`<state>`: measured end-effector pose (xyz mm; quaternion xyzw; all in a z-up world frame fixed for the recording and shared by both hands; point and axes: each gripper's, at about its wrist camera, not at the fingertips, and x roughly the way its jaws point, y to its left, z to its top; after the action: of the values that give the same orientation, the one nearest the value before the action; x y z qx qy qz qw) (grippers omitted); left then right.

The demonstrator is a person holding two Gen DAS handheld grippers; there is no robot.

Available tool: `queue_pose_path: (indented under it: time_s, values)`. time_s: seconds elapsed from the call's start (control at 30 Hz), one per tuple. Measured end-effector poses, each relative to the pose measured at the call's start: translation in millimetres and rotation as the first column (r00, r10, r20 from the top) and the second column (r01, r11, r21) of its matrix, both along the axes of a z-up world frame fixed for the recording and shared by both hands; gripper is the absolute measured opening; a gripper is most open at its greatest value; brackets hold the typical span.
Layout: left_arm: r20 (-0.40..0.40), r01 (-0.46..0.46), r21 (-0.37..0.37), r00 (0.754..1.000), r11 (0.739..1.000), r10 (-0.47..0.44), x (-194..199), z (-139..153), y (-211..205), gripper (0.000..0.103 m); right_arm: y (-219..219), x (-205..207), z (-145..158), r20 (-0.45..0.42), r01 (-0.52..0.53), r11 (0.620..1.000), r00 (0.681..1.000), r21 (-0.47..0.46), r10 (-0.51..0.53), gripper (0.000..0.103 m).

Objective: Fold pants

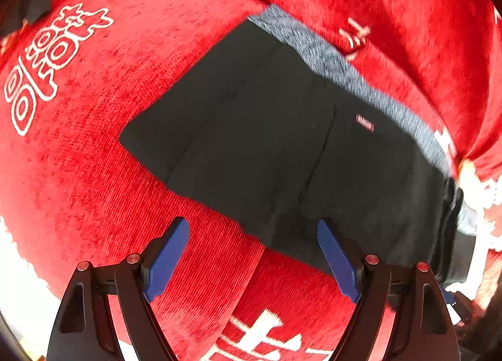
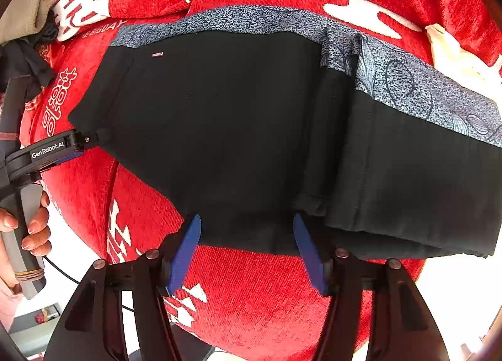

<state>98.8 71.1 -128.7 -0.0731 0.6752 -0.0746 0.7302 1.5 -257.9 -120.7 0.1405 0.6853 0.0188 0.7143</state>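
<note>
A: Grippers first. The left gripper (image 1: 252, 255) is seen with its blue fingers (image 1: 168, 259) spread wide and nothing held between them; one finger is poised over red cloth, the other over the near hem of the pants (image 1: 282, 141).

B: And the right gripper (image 2: 248, 251)?

A: It is likewise held wide open and empty, both blue fingertips (image 2: 185, 251) set at the near edge of the pants (image 2: 219, 125). Whether the fabric is actually touched cannot be told.

B: Where are the pants laid?

A: They are spread flat on a red cloth (image 1: 94, 172) printed with white characters, and everything else is placed from them. Along their far side a blue-grey patterned waistband (image 2: 251, 20) is shown, and a small red label (image 1: 365, 122) is stitched just below it.

B: Is any fold visible?

A: In the right wrist view, one portion at the pants' right end is seen doubled over the rest, its own strip of patterned band (image 2: 423, 88) turned up on top.

B: And to the pants' left?

A: In the right wrist view the left gripper (image 2: 62, 149) is caught at their left corner, marked "GenRobot.AI", its grey handle (image 2: 25, 235) gripped by a hand (image 2: 34, 229). Beyond that corner a grey-brown cloth (image 2: 25, 12) is bunched; beyond the right end, something cream-coloured (image 2: 451, 50) is glimpsed on the red cloth (image 2: 266, 298).
</note>
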Motion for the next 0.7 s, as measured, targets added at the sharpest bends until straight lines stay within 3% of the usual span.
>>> queue_pose_path:
  time_s: [0.3, 0.4, 0.53, 0.63, 0.7]
  values:
    - [0.024, -0.1, -0.23, 0.994, 0.968, 0.109, 11.3, -6.5, 35.2, 0.085, -0.2, 0.1, -2.9, 0.003, -0.002, 1.0, 1.0, 0.005, 0.002, 0.068]
    - [0.008, -0.13, -0.33, 0.99, 0.935, 0.141, 14.4, -13.0, 53.4, 0.085, 1.0, 0.1, -3.9, 0.004, -0.007, 1.0, 1.0, 0.002, 0.007, 0.068]
    - [-0.006, -0.199, -0.447, 0.976, 0.872, 0.219, 11.3, -18.8, 61.4, 0.085, 3.8, 1.8, -6.0, 0.009, -0.018, 1.0, 1.0, 0.0, 0.018, 0.069]
    - [-0.025, -0.247, -0.5, 0.962, 0.83, 0.271, 13.0, -26.0, 66.4, 0.085, 4.5, 3.4, -7.8, 0.009, -0.023, 1.0, 1.0, 0.001, 0.023, 0.069]
    - [-0.034, -0.265, -0.51, 0.957, 0.818, 0.289, 13.9, -24.7, 64.2, 0.085, 4.6, 3.1, -8.1, 0.01, -0.021, 1.0, 1.0, 0.002, 0.021, 0.07]
